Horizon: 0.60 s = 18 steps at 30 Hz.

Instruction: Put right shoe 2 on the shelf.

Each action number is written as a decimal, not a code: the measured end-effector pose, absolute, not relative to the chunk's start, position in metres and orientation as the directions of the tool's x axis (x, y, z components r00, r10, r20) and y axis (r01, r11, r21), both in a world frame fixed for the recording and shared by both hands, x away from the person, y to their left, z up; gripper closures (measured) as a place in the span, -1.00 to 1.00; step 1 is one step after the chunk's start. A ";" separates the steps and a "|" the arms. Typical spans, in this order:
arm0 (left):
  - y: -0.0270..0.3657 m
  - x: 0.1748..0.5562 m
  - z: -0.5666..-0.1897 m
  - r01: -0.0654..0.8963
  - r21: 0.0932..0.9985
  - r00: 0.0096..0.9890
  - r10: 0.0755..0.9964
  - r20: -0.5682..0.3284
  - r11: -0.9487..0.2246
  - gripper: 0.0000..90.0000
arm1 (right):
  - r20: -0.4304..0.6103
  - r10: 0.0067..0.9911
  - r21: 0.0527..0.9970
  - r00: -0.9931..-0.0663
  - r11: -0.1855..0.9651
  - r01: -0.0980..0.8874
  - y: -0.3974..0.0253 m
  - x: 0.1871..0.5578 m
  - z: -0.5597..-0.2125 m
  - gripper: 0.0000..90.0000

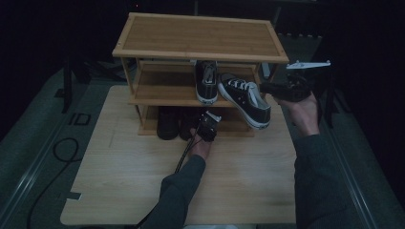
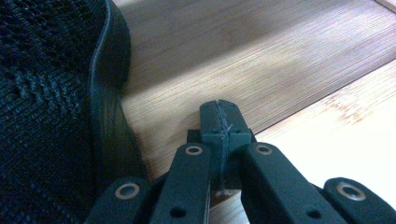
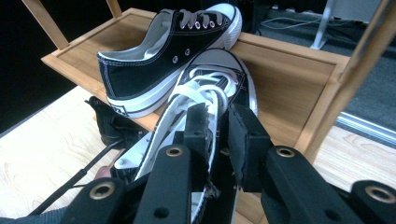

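Pale wooden table [image 1: 143, 191], with a three-tier bamboo shoe rack [image 1: 200, 36] standing toward 12 o'clock. Top tier bare. On the middle tier, toward 3 o'clock, one black-and-white sneaker [image 1: 207, 80] lying flat, toe pointing to 12. On the bottom tier [image 2: 280, 56], dark shoes [image 1: 168, 123] near the centre, toward 6 o'clock of the sneaker.

Dark grey sleeves [image 1: 177, 191]; black grippers [image 2: 219, 122] w/ brass-ringed screws [image 2: 193, 150], black cable [image 1: 184, 153], grey plate [image 1: 308, 64].
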State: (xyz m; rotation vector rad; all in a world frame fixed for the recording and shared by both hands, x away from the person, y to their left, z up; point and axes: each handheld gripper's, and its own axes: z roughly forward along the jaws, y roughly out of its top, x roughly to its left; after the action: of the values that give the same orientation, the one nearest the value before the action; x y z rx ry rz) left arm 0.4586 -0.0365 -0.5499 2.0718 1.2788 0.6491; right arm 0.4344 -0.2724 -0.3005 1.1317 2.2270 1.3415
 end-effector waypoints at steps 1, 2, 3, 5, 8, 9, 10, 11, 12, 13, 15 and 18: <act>-0.036 0.459 -0.550 0.607 0.716 0.413 0.907 0.088 -0.346 1.00 | 0.134 0.755 0.847 -0.641 0.248 0.469 -0.273 0.434 -0.300 0.72; -0.037 0.459 -0.550 0.606 0.717 0.412 0.907 0.088 -0.345 1.00 | 0.132 0.756 0.851 -0.641 0.245 0.464 -0.275 0.432 -0.299 0.73; -0.036 0.459 -0.550 0.607 0.716 0.413 0.907 0.088 -0.346 1.00 | 0.133 0.758 0.853 -0.639 0.241 0.463 -0.277 0.431 -0.298 0.73; -0.036 0.459 -0.550 0.607 0.716 0.414 0.906 0.087 -0.346 1.00 | 0.132 0.759 0.858 -0.638 0.235 0.457 -0.280 0.429 -0.297 0.73; -0.036 0.459 -0.550 0.607 0.716 0.413 0.906 0.087 -0.345 1.00 | 0.126 0.767 0.858 -0.629 0.233 0.457 -0.287 0.426 -0.297 0.80; -0.036 0.459 -0.550 0.607 0.716 0.413 0.906 0.087 -0.345 1.00 | 0.120 0.773 0.858 -0.623 0.235 0.457 -0.289 0.425 -0.298 0.82; -0.036 0.459 -0.550 0.607 0.716 0.414 0.906 0.087 -0.346 1.00 | 0.121 0.777 0.858 -0.618 0.232 0.459 -0.291 0.425 -0.299 0.84; -0.036 0.459 -0.550 0.607 0.716 0.413 0.906 0.087 -0.346 1.00 | 0.122 0.780 0.857 -0.614 0.229 0.462 -0.293 0.424 -0.300 0.89; -0.036 0.459 -0.550 0.607 0.716 0.414 0.906 0.086 -0.345 1.00 | 0.119 0.783 0.854 -0.611 0.233 0.466 -0.295 0.424 -0.301 0.94; -0.036 0.459 -0.550 0.607 0.716 0.414 0.906 0.086 -0.345 1.00 | 0.116 0.786 0.852 -0.608 0.237 0.468 -0.296 0.423 -0.302 0.97; -0.036 0.459 -0.550 0.607 0.717 0.413 0.907 0.085 -0.344 1.00 | 0.106 0.788 0.847 -0.606 0.248 0.470 -0.297 0.422 -0.305 0.99; -0.036 0.459 -0.550 0.607 0.716 0.415 0.906 0.086 -0.345 1.00 | 0.094 0.793 0.842 -0.602 0.259 0.473 -0.299 0.418 -0.312 1.00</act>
State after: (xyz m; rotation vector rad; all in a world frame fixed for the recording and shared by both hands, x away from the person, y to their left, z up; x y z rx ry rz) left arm 0.4585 -0.0362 -0.5498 2.0717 1.2776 0.6456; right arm 0.4180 -0.2992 -0.3121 1.1578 2.1888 1.2749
